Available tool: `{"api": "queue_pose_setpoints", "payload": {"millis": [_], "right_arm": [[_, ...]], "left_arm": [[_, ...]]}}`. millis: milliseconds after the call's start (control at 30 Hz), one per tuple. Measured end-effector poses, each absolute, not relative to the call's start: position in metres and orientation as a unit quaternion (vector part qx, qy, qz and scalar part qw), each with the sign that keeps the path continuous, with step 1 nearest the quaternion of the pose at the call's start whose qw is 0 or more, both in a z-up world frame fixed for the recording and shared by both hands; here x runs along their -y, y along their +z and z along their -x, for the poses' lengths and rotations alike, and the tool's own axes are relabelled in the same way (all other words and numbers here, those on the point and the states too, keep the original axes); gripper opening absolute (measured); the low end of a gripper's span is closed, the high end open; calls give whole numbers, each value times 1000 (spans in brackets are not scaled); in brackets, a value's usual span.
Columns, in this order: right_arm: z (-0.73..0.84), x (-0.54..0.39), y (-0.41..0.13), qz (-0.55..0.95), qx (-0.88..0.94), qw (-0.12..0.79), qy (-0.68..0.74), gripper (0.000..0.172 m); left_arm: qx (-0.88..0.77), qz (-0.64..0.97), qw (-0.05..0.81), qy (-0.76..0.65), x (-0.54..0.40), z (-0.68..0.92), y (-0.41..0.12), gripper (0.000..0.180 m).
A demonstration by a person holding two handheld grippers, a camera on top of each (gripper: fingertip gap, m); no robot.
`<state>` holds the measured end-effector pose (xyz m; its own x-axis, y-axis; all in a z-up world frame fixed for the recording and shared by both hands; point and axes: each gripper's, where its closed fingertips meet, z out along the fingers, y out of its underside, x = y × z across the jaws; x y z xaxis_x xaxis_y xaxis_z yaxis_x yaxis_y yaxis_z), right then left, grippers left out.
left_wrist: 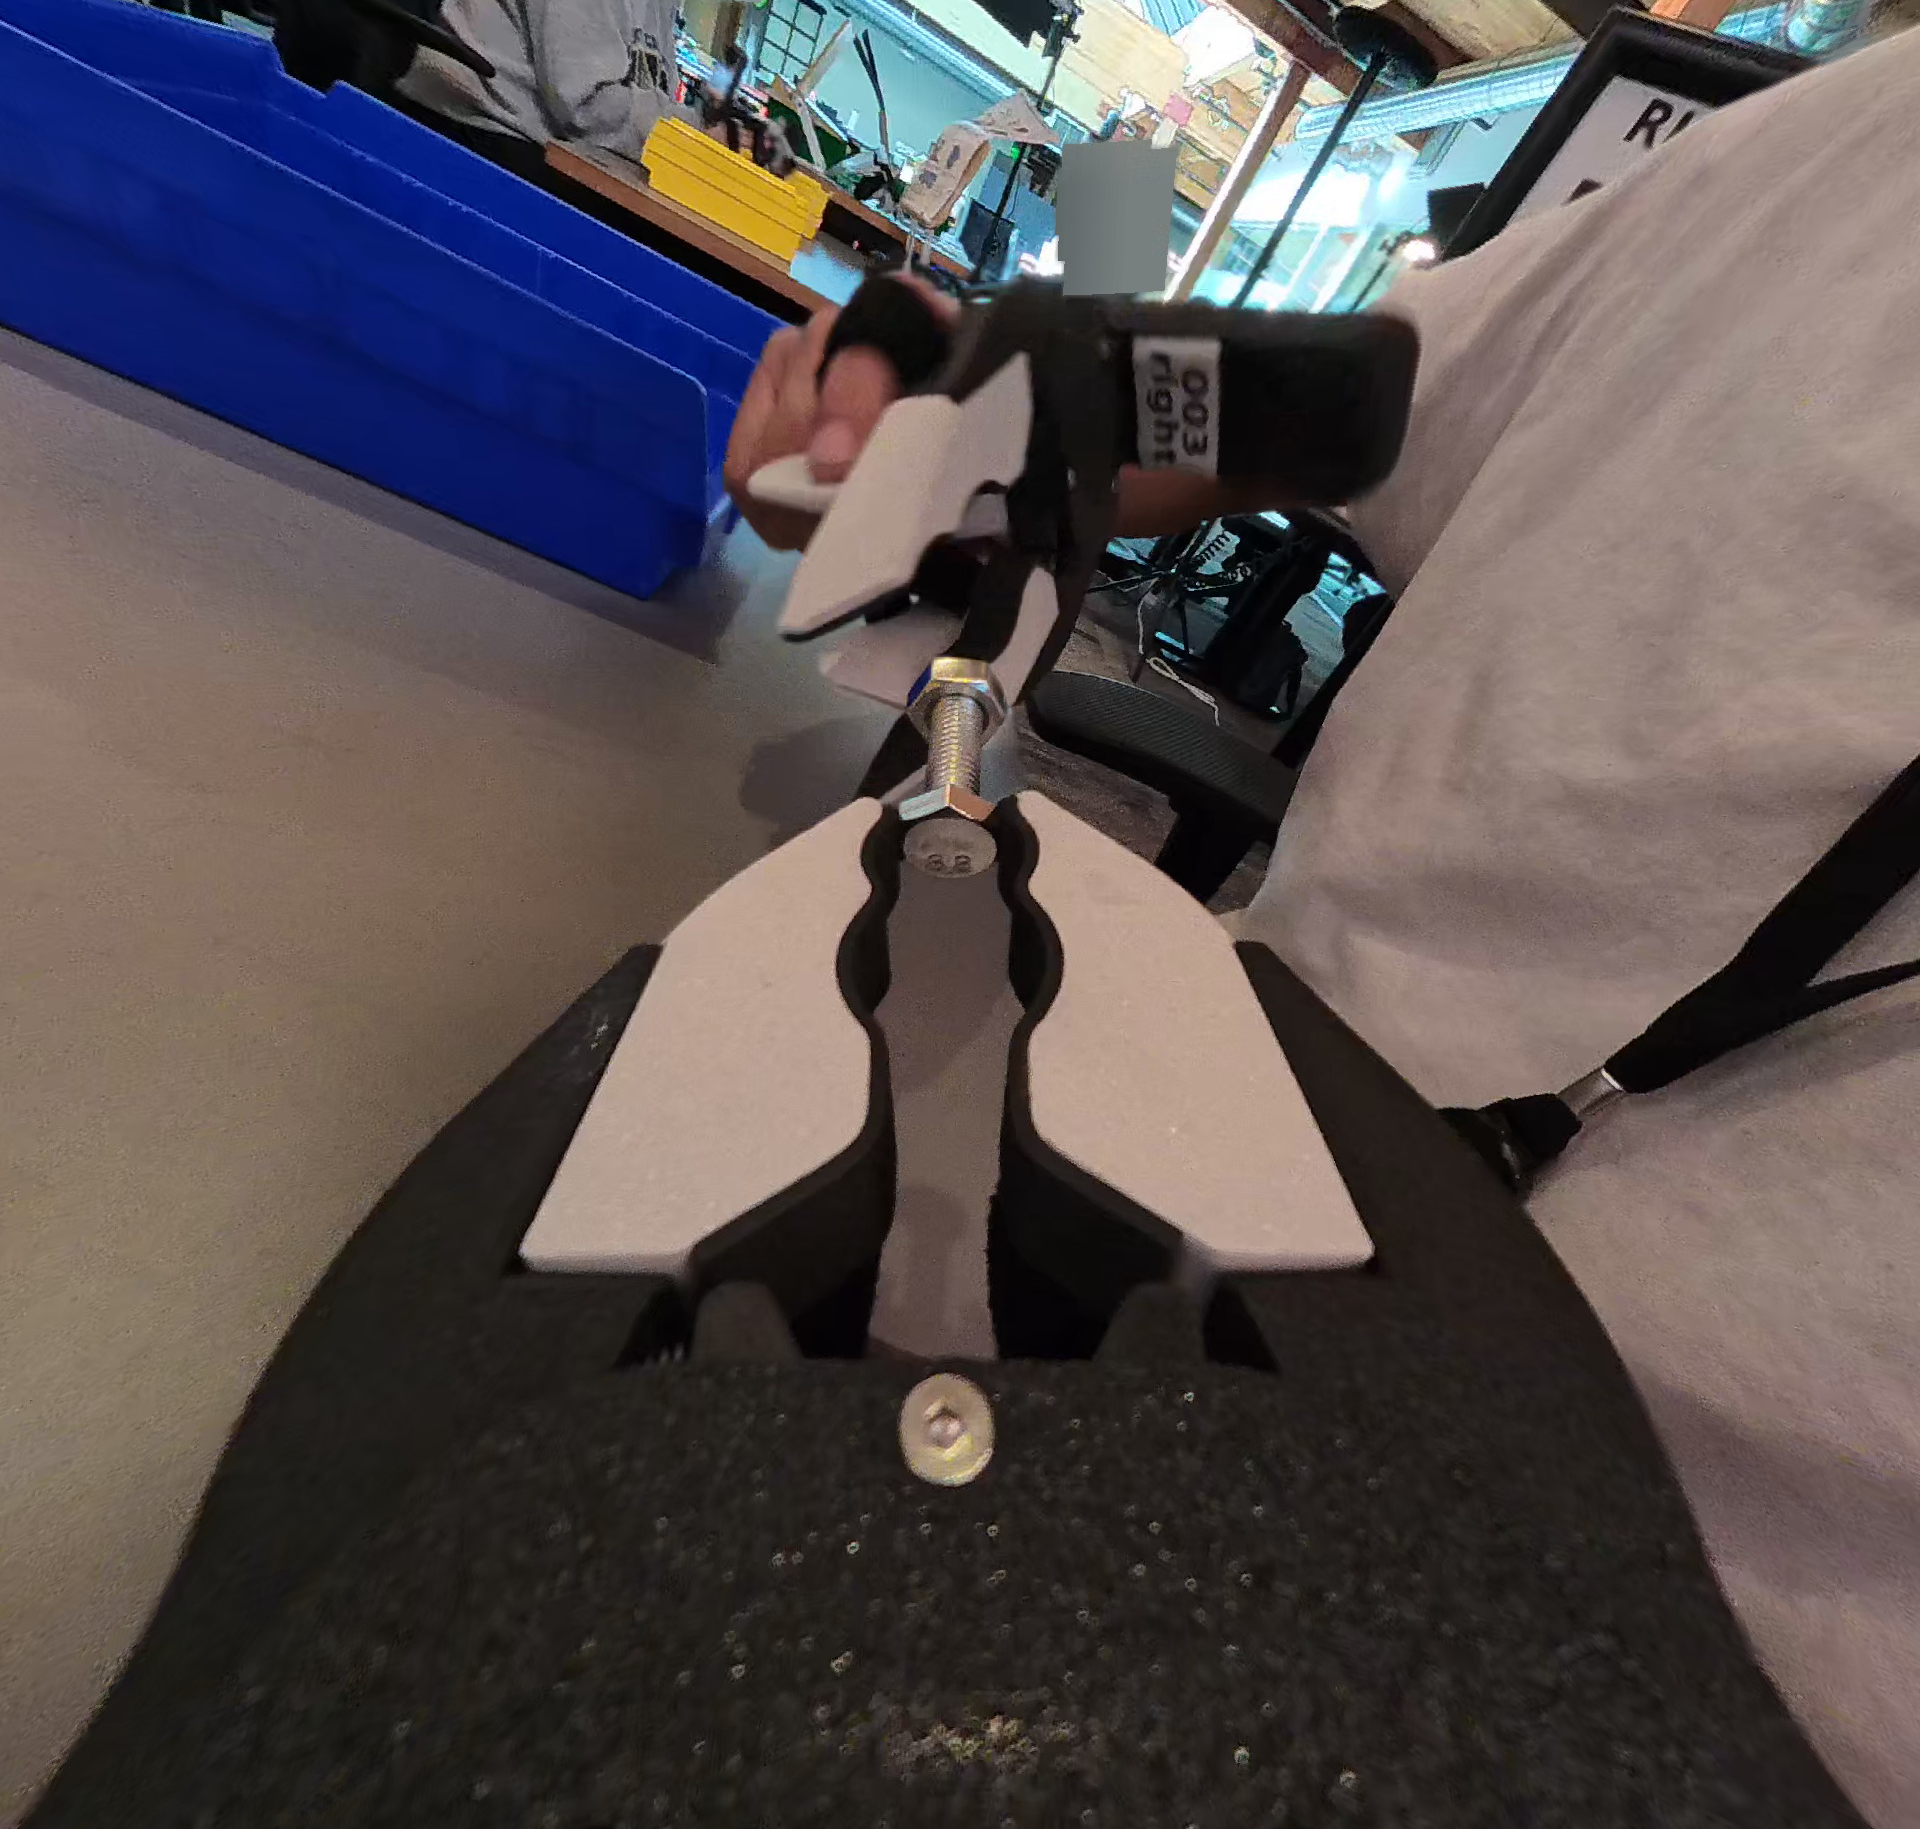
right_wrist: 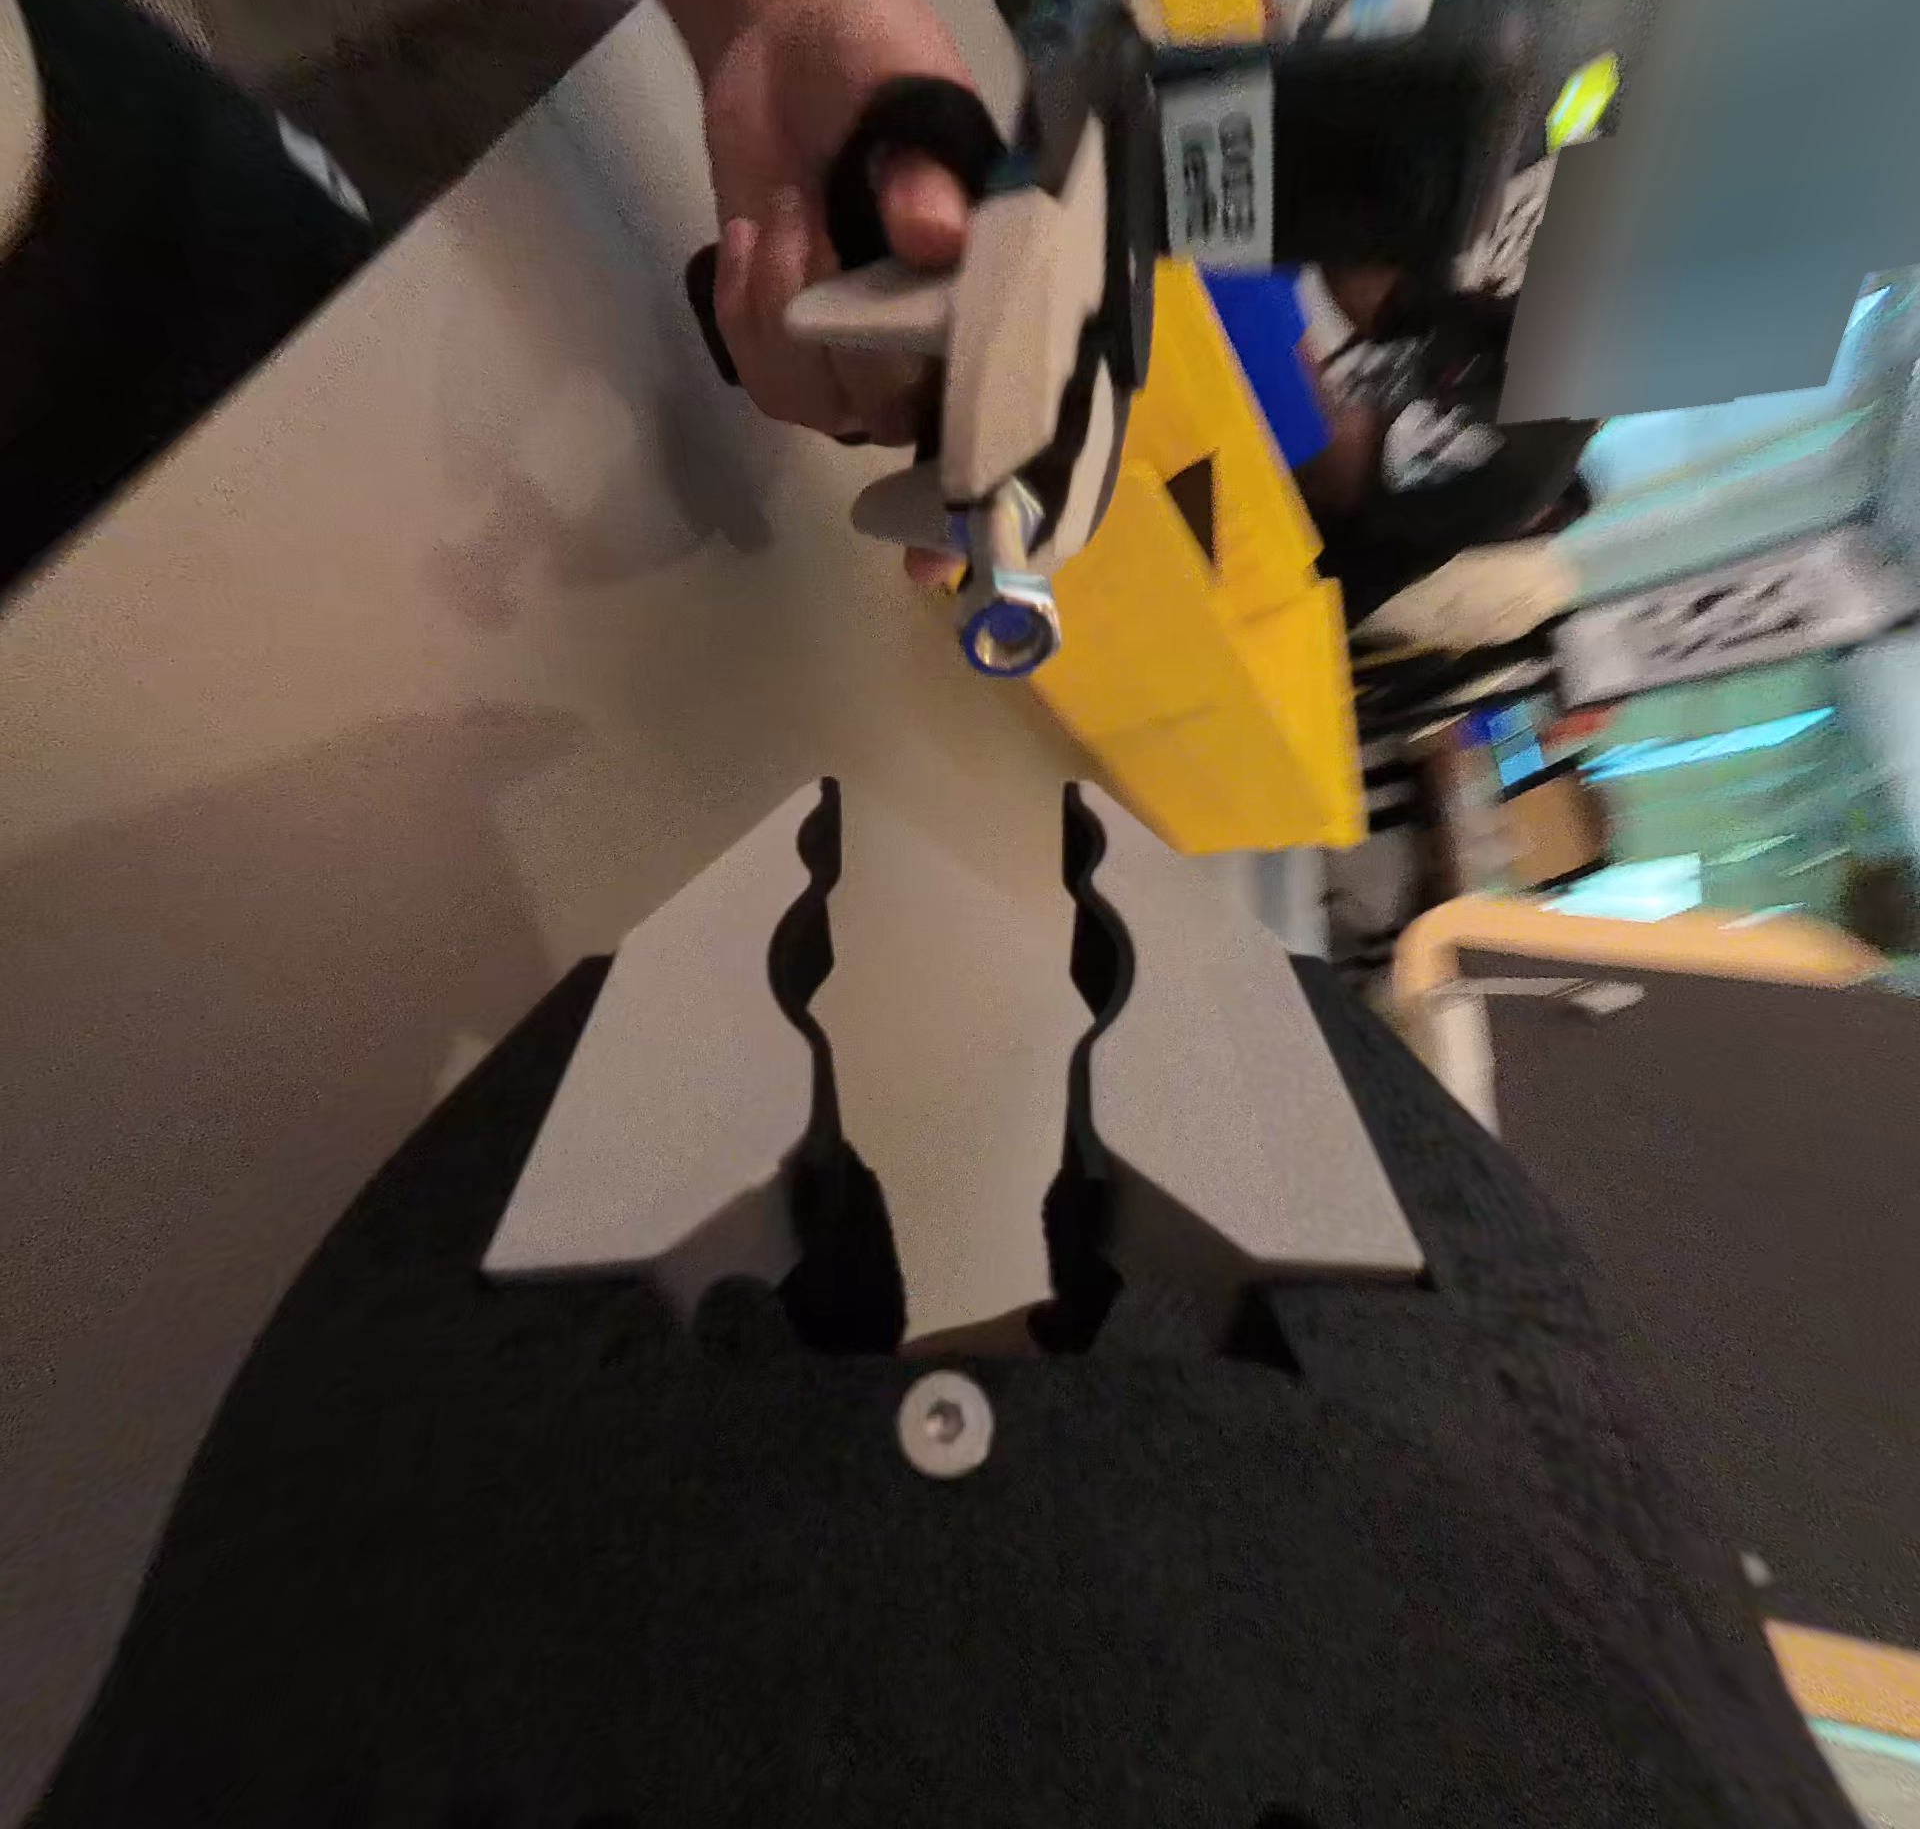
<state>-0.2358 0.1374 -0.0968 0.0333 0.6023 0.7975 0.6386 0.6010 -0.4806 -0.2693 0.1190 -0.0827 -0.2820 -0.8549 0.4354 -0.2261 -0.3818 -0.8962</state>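
Basically grey tabletop (left_wrist: pixel 260 844), blue bins (left_wrist: pixel 364 325) far left, cluttered workshop behind. Left gripper (left_wrist: pixel 951 823) clamped on bolt (left_wrist: pixel 954 740) head; long axis pointed away from gripper, nut (left_wrist: pixel 954 688) on far end. Right gripper (right_wrist: pixel 948 792) spread wide, bare, near nut, not touching.

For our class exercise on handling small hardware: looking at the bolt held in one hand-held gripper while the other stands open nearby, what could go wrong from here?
1. The left hand-held gripper grips the bolt only by its head at the fingertips; it could twist or slip out.
2. The nut sits at the bolt's far end; it might work off and drop onto the table.
3. The right hand-held gripper is open and empty close by; it could knock the bolt.
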Motion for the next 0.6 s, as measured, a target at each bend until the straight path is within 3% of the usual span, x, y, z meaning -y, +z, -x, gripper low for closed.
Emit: {"api": "queue_pose_setpoints", "payload": {"millis": [133,267,367,467,600], "right_arm": [[242,-121,-81,275,727,611,-150,29],[246,-112,-81,254,741,603,-151,30],[248,-107,-83,243,750,596,-152,19],[249,-107,-84,285,745,591,-123,18],[249,-105,-88,438,697,567,37,18]], "left_arm": [[-503,544,233,-630,-112,267,-86,18],[-514,543,223,-625,-104,265,-89,18],[-518,546,225,-619,-101,263,-90,18],[-524,550,234,-606,-99,263,-91,18],[-538,552,262,-581,-98,263,-94,18]]}}
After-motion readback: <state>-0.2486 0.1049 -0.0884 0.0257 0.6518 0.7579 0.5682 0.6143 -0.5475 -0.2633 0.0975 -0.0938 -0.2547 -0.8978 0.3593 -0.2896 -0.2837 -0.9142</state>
